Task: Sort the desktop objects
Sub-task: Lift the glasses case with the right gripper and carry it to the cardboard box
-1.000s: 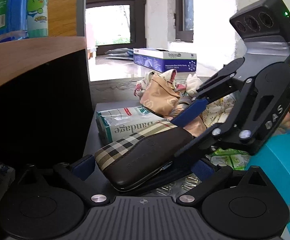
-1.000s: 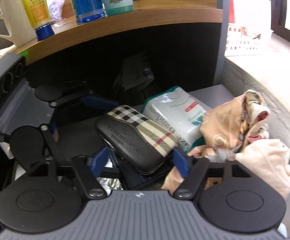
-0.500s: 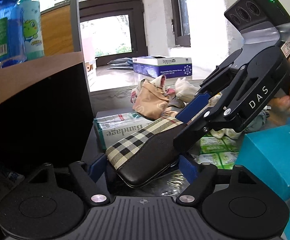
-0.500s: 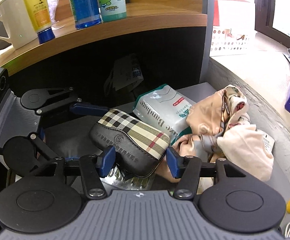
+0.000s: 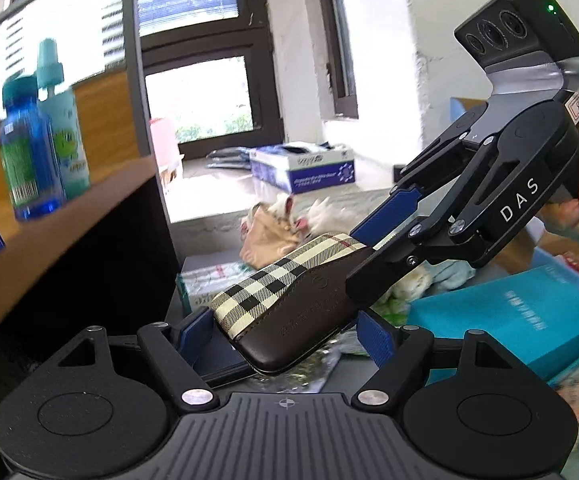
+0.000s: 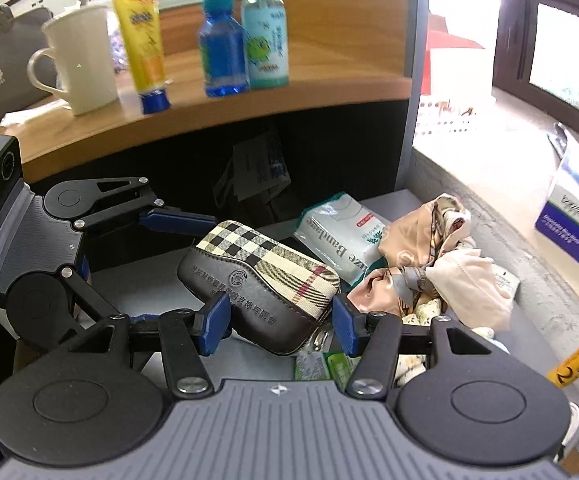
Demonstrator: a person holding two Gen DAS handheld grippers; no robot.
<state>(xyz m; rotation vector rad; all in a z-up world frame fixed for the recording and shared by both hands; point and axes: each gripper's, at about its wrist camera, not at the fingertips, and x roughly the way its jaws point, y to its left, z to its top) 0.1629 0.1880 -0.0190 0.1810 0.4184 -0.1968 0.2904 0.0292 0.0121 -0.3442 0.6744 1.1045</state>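
A brown leather pouch with a beige plaid panel [image 5: 289, 300] is held off the desk between both grippers. My left gripper [image 5: 285, 338] has its blue pads on the pouch's near end. My right gripper [image 6: 279, 322] grips the other end [image 6: 261, 280] with its blue pads on both sides. Each gripper shows in the other's view: the right one [image 5: 377, 240] from the upper right, the left one [image 6: 161, 248] from the left. The pouch is tilted, above the cluttered desk.
A wooden shelf [image 6: 225, 112] holds a white mug [image 6: 79, 60], a yellow tube [image 6: 141, 44] and two blue bottles [image 6: 245, 44]. Below lie a gauze bandage pack [image 6: 341, 236], bundled cloth [image 6: 437, 256], a teal box [image 5: 517, 316] and a glove box [image 5: 305, 168].
Both grippers have lifted the pouch upward off the desk clutter. The shelf top and its bottles have dropped lower in both views.
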